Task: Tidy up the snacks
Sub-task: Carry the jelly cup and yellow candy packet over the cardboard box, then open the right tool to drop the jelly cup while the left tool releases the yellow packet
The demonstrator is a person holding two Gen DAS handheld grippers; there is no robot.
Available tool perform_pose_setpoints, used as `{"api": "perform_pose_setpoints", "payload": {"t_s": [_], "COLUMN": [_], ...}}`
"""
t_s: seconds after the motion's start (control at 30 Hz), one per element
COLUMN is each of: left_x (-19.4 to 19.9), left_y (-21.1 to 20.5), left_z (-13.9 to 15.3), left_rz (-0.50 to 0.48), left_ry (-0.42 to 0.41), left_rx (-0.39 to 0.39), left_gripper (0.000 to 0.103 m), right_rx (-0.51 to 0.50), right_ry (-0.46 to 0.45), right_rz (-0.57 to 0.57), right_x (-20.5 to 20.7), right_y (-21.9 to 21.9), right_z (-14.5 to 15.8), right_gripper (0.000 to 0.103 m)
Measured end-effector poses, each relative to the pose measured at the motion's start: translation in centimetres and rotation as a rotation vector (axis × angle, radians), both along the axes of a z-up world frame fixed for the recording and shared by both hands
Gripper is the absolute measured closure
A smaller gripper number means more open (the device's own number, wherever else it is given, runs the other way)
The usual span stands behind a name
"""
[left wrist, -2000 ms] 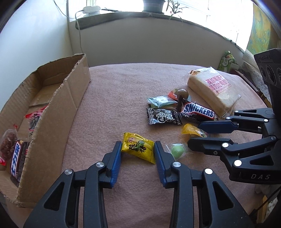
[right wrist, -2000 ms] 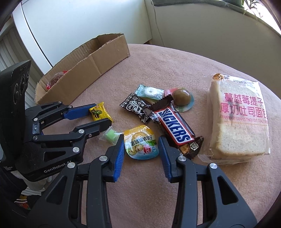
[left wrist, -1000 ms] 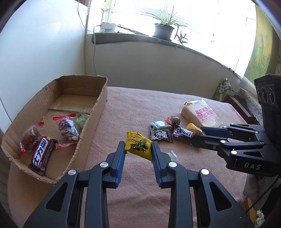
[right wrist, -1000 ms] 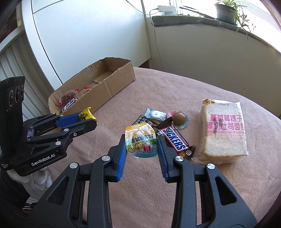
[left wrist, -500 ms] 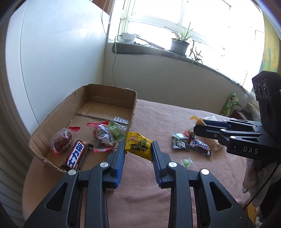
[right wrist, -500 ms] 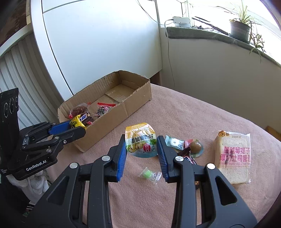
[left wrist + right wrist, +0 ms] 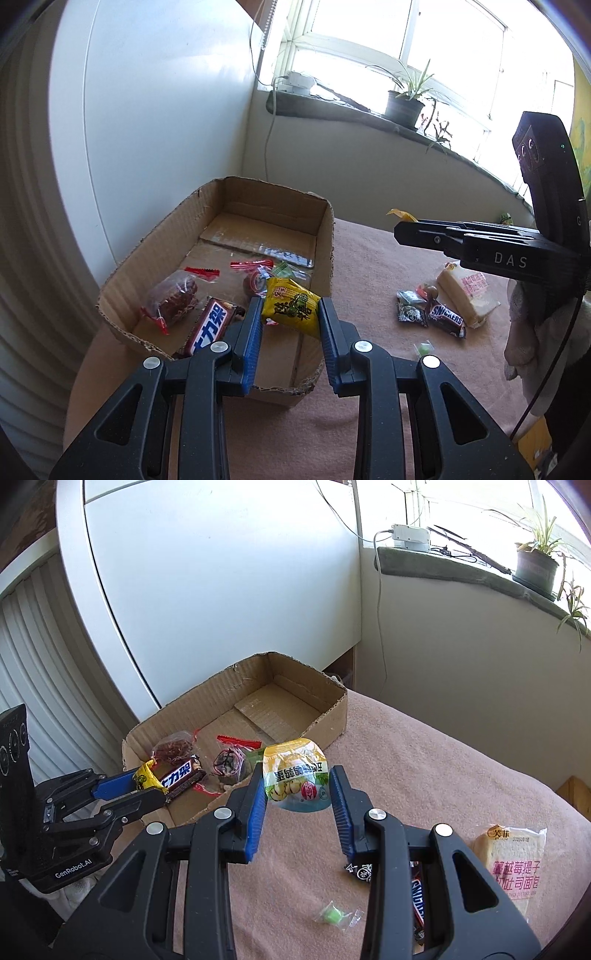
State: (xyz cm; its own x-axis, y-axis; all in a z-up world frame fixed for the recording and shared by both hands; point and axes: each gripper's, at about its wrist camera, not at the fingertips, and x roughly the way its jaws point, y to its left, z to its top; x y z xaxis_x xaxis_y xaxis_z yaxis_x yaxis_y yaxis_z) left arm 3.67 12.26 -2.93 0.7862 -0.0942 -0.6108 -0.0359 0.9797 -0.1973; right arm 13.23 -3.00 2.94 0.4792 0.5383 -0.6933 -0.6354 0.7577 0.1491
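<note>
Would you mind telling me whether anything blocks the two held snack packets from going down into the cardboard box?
Nothing visible does. The left gripper holds the yellow packet above the cardboard box, whose top is open. The right gripper holds the yellow-green pouch near the box's side wall, with bare floor at the far end.

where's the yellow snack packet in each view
Left wrist: the yellow snack packet sits low centre, clamped in the left gripper, in front of the cardboard box.
Right wrist: the same packet is at the left edge, in the left gripper's tips, over the box's near corner.
Shared landmark: the cardboard box.
</note>
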Motion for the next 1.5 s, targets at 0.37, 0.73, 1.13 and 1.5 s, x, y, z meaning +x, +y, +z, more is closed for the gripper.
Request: {"api": "perform_pose_setpoints", "payload": {"t_s": [0.37, 0.73, 1.13, 1.5], "left_x": [0.2, 1.0, 1.4, 1.2], "left_y": [1.1, 2.0, 2.2, 2.0], "left_z": [-0.5, -1.0, -1.4, -1.1], "left_rz": [0.006, 0.014, 0.015, 0.040], "left_ry": [0.021, 0.040, 0.052, 0.042], "left_rx": [-0.003, -0.009, -0.011, 0.003], "left_gripper": [0.075, 0.075, 0.075, 0.037], "right_rx": [-0.011, -0.040, -0.063, -0.053], "right_ry": [-0.008, 0.011, 0.051, 0.030], "right_rz": [0.041, 0.072, 0.089, 0.084], "right_x": [3.1, 5.9, 7.4, 7.1], "right_y": [4.5, 8.6, 10.8, 10.8], "right_z": [0.3, -1.1, -3.1, -2.7], "right_gripper": [0.068, 0.068, 0.068, 0.029]}}
